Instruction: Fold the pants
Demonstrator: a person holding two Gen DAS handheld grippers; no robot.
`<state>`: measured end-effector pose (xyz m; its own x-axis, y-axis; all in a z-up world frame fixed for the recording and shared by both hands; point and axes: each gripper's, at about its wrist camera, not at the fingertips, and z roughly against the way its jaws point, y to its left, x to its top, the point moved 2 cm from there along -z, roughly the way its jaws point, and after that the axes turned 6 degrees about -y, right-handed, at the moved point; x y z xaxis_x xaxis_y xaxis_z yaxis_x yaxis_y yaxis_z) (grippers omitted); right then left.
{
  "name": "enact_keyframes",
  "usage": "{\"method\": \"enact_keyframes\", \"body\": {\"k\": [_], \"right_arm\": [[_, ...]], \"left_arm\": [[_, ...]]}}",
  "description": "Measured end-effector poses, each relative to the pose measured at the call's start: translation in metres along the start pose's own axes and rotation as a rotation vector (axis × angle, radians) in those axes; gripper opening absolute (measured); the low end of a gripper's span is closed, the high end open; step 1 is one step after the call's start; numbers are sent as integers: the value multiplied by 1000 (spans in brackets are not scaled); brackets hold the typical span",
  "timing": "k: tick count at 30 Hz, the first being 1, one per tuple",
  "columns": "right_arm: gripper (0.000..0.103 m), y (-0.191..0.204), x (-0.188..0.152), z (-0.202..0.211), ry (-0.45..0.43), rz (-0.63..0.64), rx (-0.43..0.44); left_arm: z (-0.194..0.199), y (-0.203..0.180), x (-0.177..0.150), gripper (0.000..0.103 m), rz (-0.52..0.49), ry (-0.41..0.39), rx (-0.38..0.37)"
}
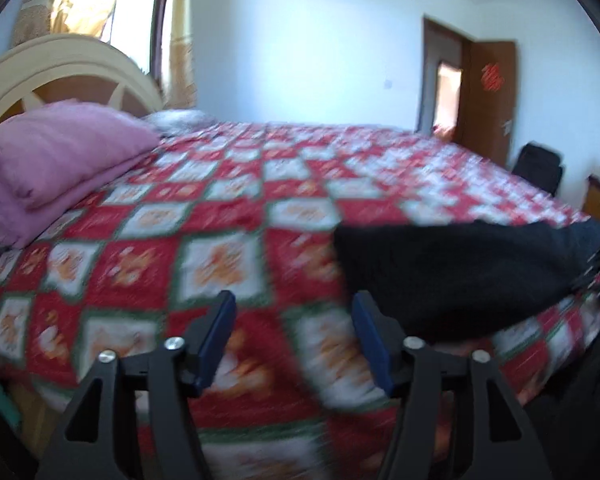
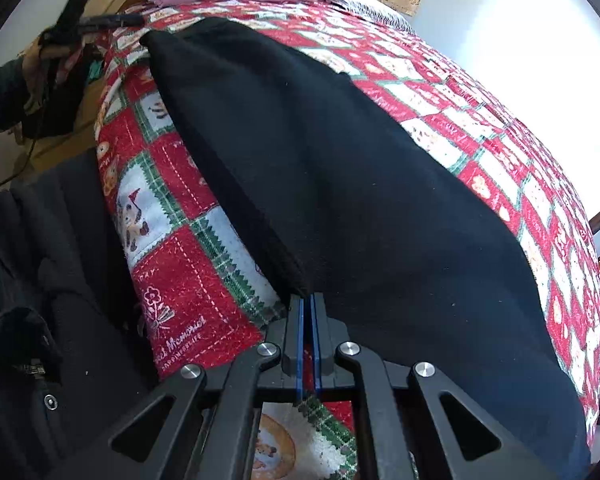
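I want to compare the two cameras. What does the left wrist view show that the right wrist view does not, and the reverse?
Only the left wrist view: the left gripper, open and holding nothing above the quilt, and the door on the far wall.

Only the right wrist view: the right gripper, shut on the near edge of the pants, and the printed words on the quilt.

Both: the black pants lying on the red checked quilt, the pink pillow and the headboard.
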<state>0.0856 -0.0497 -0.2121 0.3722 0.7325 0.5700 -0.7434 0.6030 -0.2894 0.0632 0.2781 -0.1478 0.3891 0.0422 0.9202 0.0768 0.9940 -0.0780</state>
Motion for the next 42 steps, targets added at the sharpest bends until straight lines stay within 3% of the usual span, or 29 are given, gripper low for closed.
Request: {"method": "enact_keyframes", "body": {"k": [4,8,12,15,18,19,21,23,30,32,36,42], "right_arm": [[7,5,3,-1,20,30,-15],[9,2,-1,1,1,-3,-10],[10,-6,-2,6,-29,-69,13],[10,-20,-9,19,-42,-141,7],[11,-45,-27,38,-61,-247,-33],[13,-54,-33,44,-68,-283,-49],[30,-80,-50,61,-86,-377,-96],[59,-111,-75,86,-123,-511,-158],[61,-188,-154,157,-180,-885,-405],[61,-198,-172,174,-196,-951,-473],[61,-210,-196,195,-250,-1036,-519],[61,-221,-225,209,-285,-1107,-584]], "left_arm": [[-8,-45,20,81,-9,-38,-114],[-40,-92,13,82,-54,28,-209],[-71,-111,-23,82,-71,184,-212],[-59,-117,-32,82,-135,159,-200],[-52,-120,-19,82,-121,160,-223],[-50,-122,-13,82,-116,155,-230],[-46,-139,8,86,-122,115,-278],[-52,-157,22,92,-142,97,-307],[-84,-275,45,92,-282,132,-485],[-88,-312,42,91,-341,148,-526],[-96,-386,27,82,-469,194,-633],[-108,-439,5,63,-575,256,-704]]}}
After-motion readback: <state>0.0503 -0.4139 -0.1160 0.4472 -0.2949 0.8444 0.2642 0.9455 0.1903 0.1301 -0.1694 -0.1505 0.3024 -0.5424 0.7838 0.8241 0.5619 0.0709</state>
